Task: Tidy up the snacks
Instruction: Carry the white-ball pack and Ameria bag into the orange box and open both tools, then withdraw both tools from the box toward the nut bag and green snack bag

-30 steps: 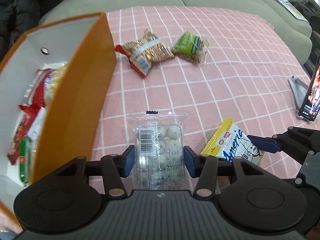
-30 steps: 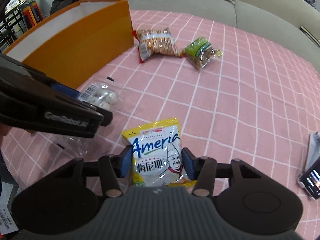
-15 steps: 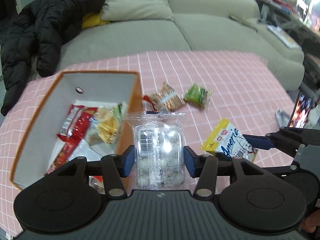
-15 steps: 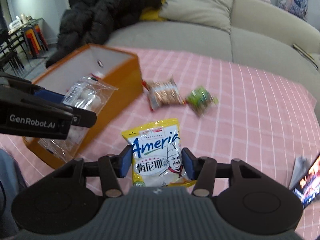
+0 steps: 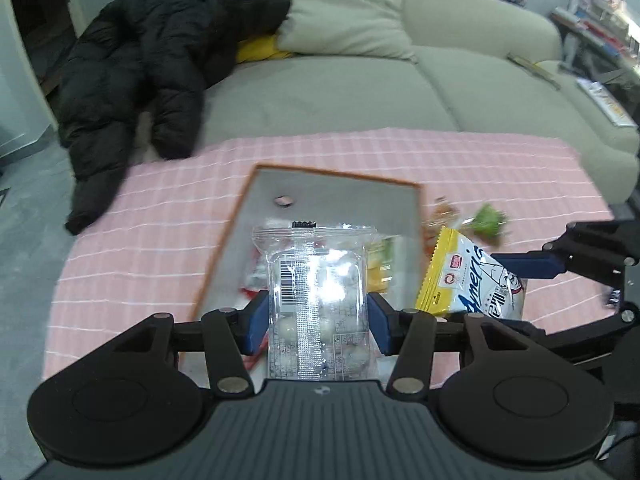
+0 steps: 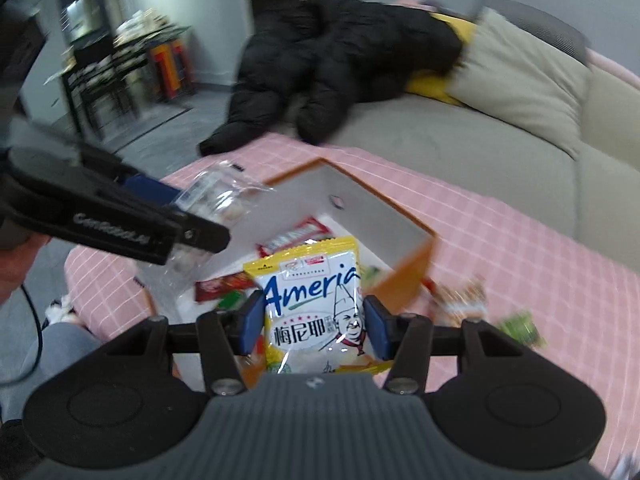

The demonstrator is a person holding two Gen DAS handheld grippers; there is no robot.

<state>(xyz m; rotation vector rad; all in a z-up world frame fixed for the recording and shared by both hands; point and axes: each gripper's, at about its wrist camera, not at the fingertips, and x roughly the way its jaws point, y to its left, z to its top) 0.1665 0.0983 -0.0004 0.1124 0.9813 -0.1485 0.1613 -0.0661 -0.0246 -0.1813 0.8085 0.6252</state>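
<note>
Dim indoor light, strong motion blur, fisheye-bent edges, glare on plastic.

Both wrist views high, angled down; share orange box [image 5: 418,216] [image 6: 416,276], sofa [image 5: 320,92] [image 6: 440,128] behind.

A puffy black down jacket [image 5: 160,68] lies sprawled across the seat of a pale grey-green fabric sofa [image 5: 360,96], one sleeve hanging over the front edge toward the grey floor [image 5: 24,216]. A beige square cushion [image 5: 344,20] leans against the sofa back beside the jacket, with a bright yellow cloth item [image 5: 260,50] wedged between the two. In front of the sofa, a pink cloth with a white grid pattern [image 5: 152,216] covers the table. Seen from the right wrist, dark metal chairs [image 6: 100,80] stand blurred in the far room.
</note>
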